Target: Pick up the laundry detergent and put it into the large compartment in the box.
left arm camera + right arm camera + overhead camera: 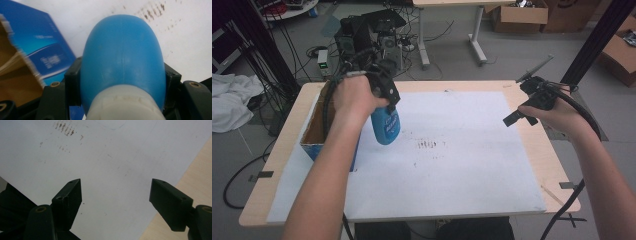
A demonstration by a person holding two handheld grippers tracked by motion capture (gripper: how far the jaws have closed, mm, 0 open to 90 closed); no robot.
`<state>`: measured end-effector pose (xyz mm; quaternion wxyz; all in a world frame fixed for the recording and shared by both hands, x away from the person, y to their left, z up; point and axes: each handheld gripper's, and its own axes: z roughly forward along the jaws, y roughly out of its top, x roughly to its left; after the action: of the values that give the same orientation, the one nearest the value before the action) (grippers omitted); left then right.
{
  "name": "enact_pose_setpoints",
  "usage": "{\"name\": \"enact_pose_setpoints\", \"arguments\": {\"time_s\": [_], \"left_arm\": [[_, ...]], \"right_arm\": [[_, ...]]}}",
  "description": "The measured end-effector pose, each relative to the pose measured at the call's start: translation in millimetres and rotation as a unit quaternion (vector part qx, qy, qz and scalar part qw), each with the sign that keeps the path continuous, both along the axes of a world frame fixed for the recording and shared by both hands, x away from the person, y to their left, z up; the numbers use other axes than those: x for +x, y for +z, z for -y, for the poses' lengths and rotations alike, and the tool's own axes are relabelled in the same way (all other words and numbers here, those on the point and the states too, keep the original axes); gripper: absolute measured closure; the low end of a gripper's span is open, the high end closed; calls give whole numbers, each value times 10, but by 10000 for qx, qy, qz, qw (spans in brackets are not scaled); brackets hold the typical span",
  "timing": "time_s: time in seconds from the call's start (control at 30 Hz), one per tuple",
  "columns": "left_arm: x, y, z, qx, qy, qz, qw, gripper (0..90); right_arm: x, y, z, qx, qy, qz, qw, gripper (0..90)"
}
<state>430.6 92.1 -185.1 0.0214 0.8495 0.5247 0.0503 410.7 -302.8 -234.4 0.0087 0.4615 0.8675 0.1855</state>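
The left claw [388, 107] is clenched on a blue bottle [386, 125], gripping it near the white collar at its neck end; in the left gripper view the two black jaws press against opposite sides of the bottle [122, 65], with its rounded blue body extending away from the camera. In the high view the bottle hangs below the left claw with its rounded end pointing down, held clear above the white sheet [452, 165] that covers most of the tabletop [539, 145]. Just beside the bottle, at the left edge of the tabletop, stands an open cardboard box [314, 127] with a blue printed outer wall; the same box [42, 57] appears at the left of the left gripper view. The right claw [518, 117] is released: its jaws stand wide apart with nothing between them, positioned over the right edge of the white sheet [120, 157], well apart from the bottle. A patch of small dark marks [427, 145] lies on the sheet near its centre, between the two claws.
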Motion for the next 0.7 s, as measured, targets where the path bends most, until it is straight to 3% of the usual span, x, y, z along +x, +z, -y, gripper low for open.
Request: {"name": "enact_pose_setpoints", "arguments": {"time_s": [0.27, 0.43, 0.7], "left_arm": [[-50, 487, -357, -153, 479, 187, 9986, 381], [-69, 613, -558, -154, 732, 258, 9969, 381], [-100, 806, -1065, -234, 1245, 336, 9914, 382]], "right_arm": [[39, 16, -27, 11, -16, -52, 10000, 264], [51, 33, -39, 36, -19, -69, 10000, 264], [73, 85, -75, 31, -17, -93, 10000, 264]]}}
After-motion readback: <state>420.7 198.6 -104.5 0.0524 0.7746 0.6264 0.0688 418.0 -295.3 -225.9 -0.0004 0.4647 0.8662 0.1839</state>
